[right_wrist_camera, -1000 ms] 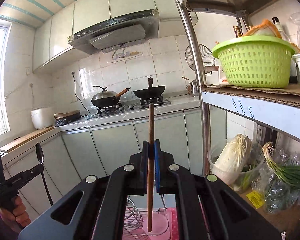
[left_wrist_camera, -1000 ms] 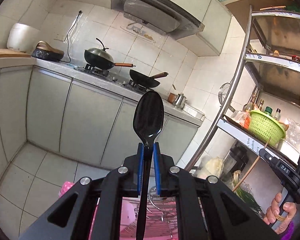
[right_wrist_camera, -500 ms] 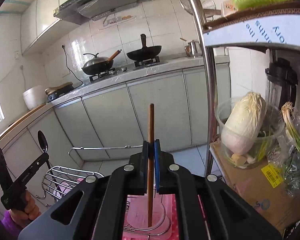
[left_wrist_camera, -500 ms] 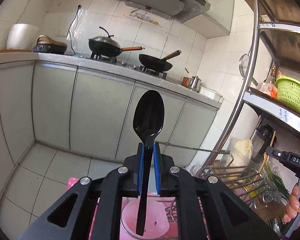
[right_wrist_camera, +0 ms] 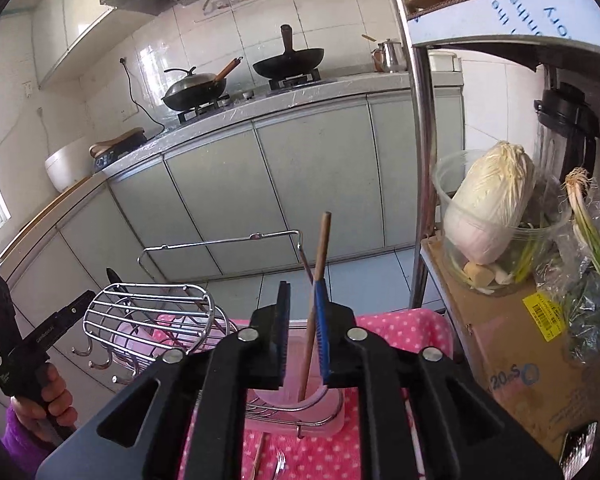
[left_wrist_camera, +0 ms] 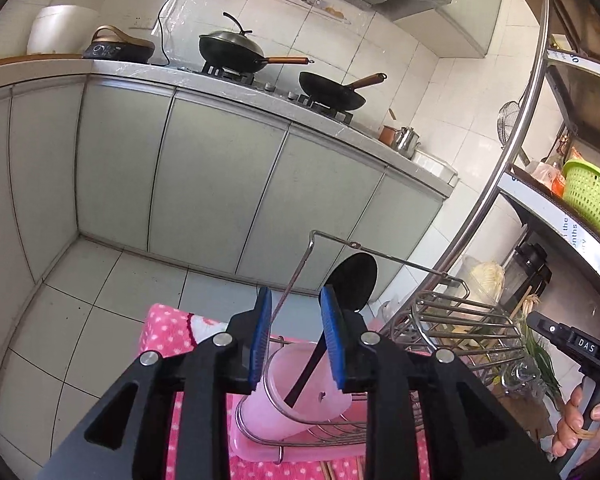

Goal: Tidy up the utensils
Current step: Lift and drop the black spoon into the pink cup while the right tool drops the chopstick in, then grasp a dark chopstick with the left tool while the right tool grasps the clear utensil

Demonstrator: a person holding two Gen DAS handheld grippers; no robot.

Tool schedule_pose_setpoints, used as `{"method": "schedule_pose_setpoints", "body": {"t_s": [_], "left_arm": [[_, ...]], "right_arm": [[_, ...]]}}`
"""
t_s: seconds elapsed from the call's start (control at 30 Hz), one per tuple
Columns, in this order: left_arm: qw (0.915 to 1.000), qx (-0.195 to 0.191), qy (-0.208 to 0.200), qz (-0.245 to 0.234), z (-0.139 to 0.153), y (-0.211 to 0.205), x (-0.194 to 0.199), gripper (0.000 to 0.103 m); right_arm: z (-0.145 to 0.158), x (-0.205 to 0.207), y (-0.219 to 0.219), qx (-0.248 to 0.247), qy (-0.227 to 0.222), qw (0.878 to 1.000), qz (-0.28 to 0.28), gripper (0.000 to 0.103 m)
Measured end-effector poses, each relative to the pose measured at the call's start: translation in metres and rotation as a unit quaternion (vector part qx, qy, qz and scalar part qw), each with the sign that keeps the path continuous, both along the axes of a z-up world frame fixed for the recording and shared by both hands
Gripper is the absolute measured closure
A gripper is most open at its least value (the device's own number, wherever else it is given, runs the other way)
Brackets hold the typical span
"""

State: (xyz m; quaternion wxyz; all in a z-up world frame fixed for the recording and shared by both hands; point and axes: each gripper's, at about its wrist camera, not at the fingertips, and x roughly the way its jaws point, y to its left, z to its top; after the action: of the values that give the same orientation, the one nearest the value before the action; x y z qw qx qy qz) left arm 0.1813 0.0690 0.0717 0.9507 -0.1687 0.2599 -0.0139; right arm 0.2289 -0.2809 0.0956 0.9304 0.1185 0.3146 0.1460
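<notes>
My left gripper (left_wrist_camera: 296, 340) is open. A black spoon (left_wrist_camera: 350, 286) stands free in a pink cup (left_wrist_camera: 272, 412) of the wire utensil rack (left_wrist_camera: 452, 320), leaning against my right finger. My right gripper (right_wrist_camera: 302, 336) is open too. A wooden chopstick (right_wrist_camera: 320, 272) stands in a pink cup (right_wrist_camera: 300, 404) held by the wire rack (right_wrist_camera: 152, 312), leaning by the right blue pad. Both cups sit on a pink tray over a pink dotted cloth (right_wrist_camera: 400, 332).
Metal shelving post (right_wrist_camera: 420, 160) stands at the right with a tub of cabbage (right_wrist_camera: 488, 216) on a cardboard box. Grey kitchen cabinets (left_wrist_camera: 220, 184) with woks on the stove lie ahead. More utensils lie on the cloth by the tray (right_wrist_camera: 278, 464).
Both grippers came down over the rack and opened. The spoon and the chopstick left the jaws and now stand in the pink cups.
</notes>
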Motion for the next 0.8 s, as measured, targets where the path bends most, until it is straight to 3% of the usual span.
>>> {"method": "schedule_pose_setpoints", "body": {"t_s": [0.07,0.23,0.4,0.6,0.8], "left_arm": [[1.0,-0.002,0.001,-0.001,0.004,0.0,-0.012,0.079],[0.9996,0.013,0.015,-0.022,0.0,-0.01,-0.045,0.079],[0.9952,-0.002,0.079,-0.057,-0.029,-0.025,-0.073,0.079],[0.9764,-0.018,0.186,-0.108,-0.088,-0.052,-0.096,0.08],[0.9547,-0.013,0.267,-0.131,-0.133,-0.072,-0.107,0.082]], "right_arm": [[0.003,-0.015,-0.01,0.009,-0.007,1.0,-0.006,0.071],[-0.01,-0.056,-0.021,0.029,0.005,1.0,-0.002,0.071],[-0.053,-0.092,-0.009,0.032,0.051,0.998,0.017,0.071],[-0.117,-0.114,0.005,0.057,0.142,0.987,0.043,0.071],[-0.148,-0.131,0.003,0.07,0.18,0.98,0.049,0.071]]}}
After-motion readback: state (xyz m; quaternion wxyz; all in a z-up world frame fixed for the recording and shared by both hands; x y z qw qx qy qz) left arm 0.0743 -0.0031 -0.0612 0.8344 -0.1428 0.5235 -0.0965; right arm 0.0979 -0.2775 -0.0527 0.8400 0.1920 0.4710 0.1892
